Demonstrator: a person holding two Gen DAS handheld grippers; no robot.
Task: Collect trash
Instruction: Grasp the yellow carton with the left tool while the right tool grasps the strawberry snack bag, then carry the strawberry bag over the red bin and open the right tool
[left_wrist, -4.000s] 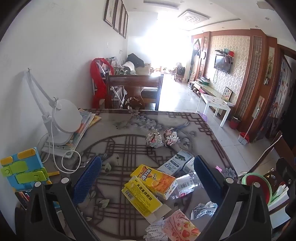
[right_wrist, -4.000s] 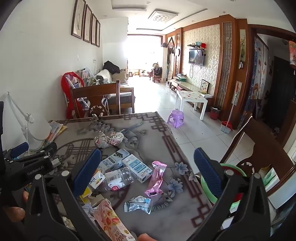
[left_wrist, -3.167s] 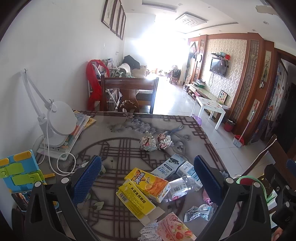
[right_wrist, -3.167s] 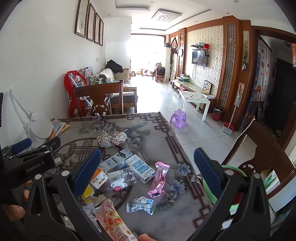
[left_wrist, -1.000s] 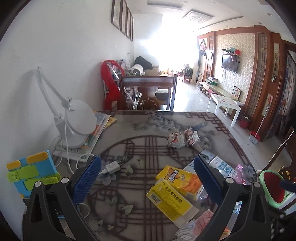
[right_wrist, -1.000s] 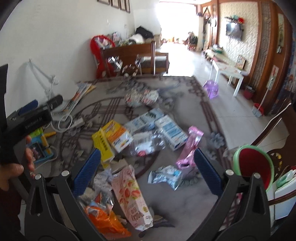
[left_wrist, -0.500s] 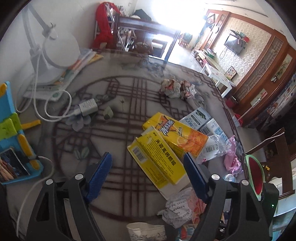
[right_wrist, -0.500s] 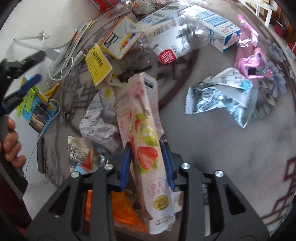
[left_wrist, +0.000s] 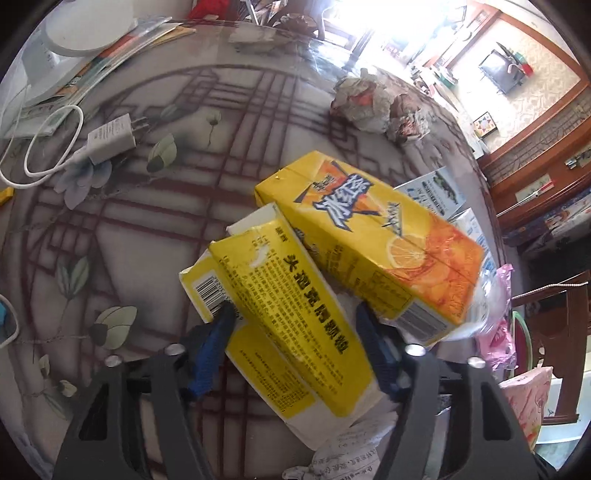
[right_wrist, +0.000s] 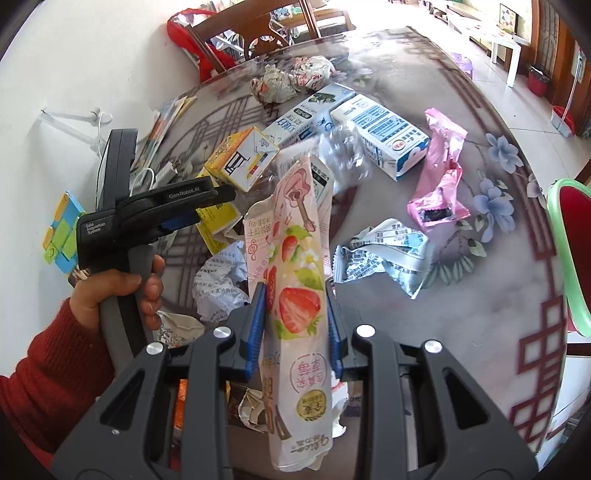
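right wrist view: strawberry wrapper (right_wrist: 295, 295) clamped in right gripper (right_wrist: 294, 300); yellow box (left_wrist: 295, 317) between left gripper (left_wrist: 295, 317) fingers.

Left tongs (left_wrist: 295, 317) pinching a yellow medicine box (left_wrist: 291, 314), orange juice carton (left_wrist: 373, 240) just beside.

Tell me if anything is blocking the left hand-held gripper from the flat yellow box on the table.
Nothing visible is in the way. The left hand-held gripper already has a finger on each side of the flat yellow box. The orange-and-yellow drink carton lies against the box's far right edge, close to the right finger.
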